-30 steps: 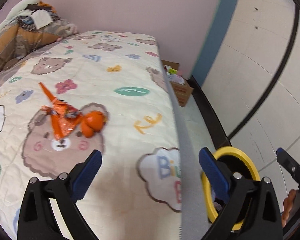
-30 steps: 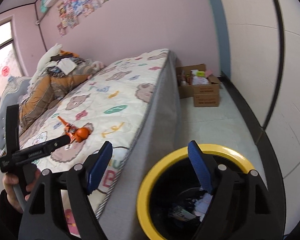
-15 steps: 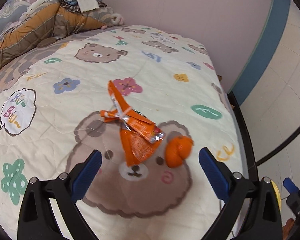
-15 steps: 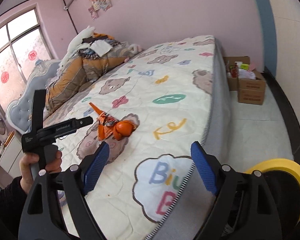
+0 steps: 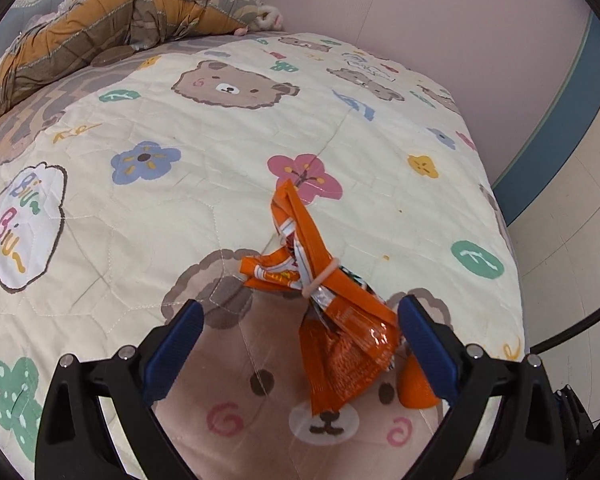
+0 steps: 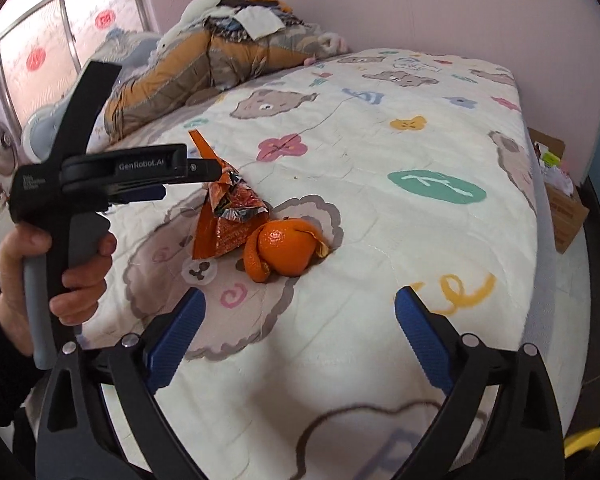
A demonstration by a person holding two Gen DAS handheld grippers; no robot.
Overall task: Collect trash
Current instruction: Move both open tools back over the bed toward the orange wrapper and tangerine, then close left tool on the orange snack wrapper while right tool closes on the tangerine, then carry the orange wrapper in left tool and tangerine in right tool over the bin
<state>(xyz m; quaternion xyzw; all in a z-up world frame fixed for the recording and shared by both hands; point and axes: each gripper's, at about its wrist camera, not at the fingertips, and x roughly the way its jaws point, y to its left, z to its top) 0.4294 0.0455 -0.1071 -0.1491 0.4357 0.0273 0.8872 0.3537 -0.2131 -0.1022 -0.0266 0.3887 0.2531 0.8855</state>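
An orange snack wrapper tied with a rubber band lies on the bear-print bedspread. It also shows in the right wrist view. Orange peel lies just right of it; in the left wrist view the peel is partly hidden behind my right fingertip. My left gripper is open, with the wrapper's lower part between its jaws. In the right wrist view the left gripper hovers at the wrapper. My right gripper is open and empty, short of the peel.
A rolled orange-brown quilt with clothes lies at the bed's head. A cardboard box with items stands on the floor beyond the bed's right edge. A yellow bin rim shows at the bottom right. A pink wall stands behind.
Both grippers have swung left from the yellow bin toward the bed. My left gripper has closed in on the wrapper, which now sits between its open jaws. The right now faces the peel.
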